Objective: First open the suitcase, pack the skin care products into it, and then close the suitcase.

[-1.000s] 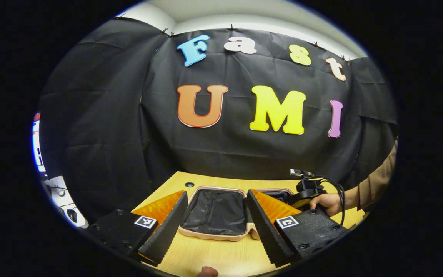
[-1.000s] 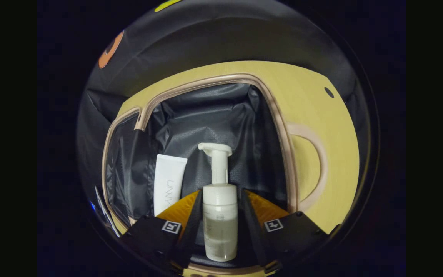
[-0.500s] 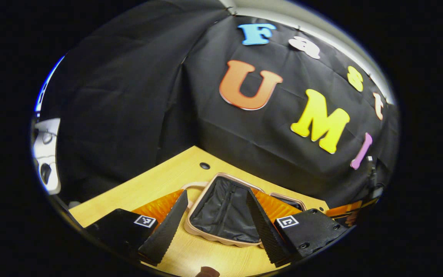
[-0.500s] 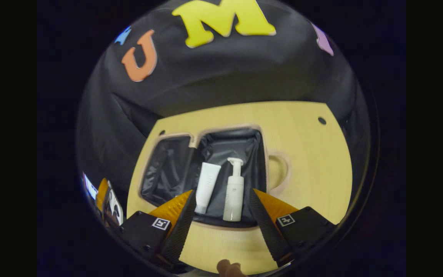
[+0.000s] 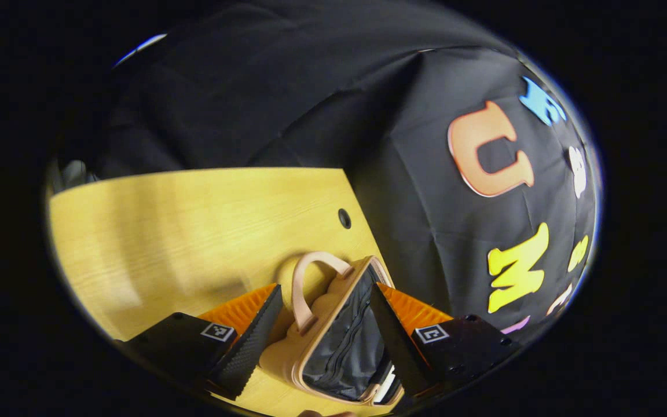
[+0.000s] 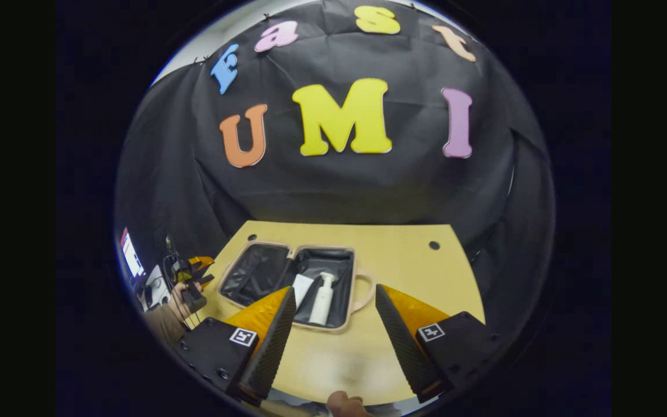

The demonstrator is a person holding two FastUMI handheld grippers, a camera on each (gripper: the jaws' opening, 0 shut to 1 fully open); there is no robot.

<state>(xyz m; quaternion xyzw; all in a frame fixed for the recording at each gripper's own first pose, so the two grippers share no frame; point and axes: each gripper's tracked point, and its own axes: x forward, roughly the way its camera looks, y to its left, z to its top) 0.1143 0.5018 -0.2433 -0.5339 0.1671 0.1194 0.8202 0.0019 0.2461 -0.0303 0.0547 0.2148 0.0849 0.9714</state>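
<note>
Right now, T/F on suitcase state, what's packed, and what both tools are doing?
1. The suitcase lies open on the table. True.
2. A pump bottle and a white tube lie inside it. True.
3. The right tool grips the pump bottle. False: its fingers stand open and empty, short of the suitcase.
4. The products sit in the half away from the handle. False: they are in the half that carries the handle.
5. The left tool is open, its fingers either side of a suitcase half. True.
6. The suitcase lining is white. False: it is black.
</note>
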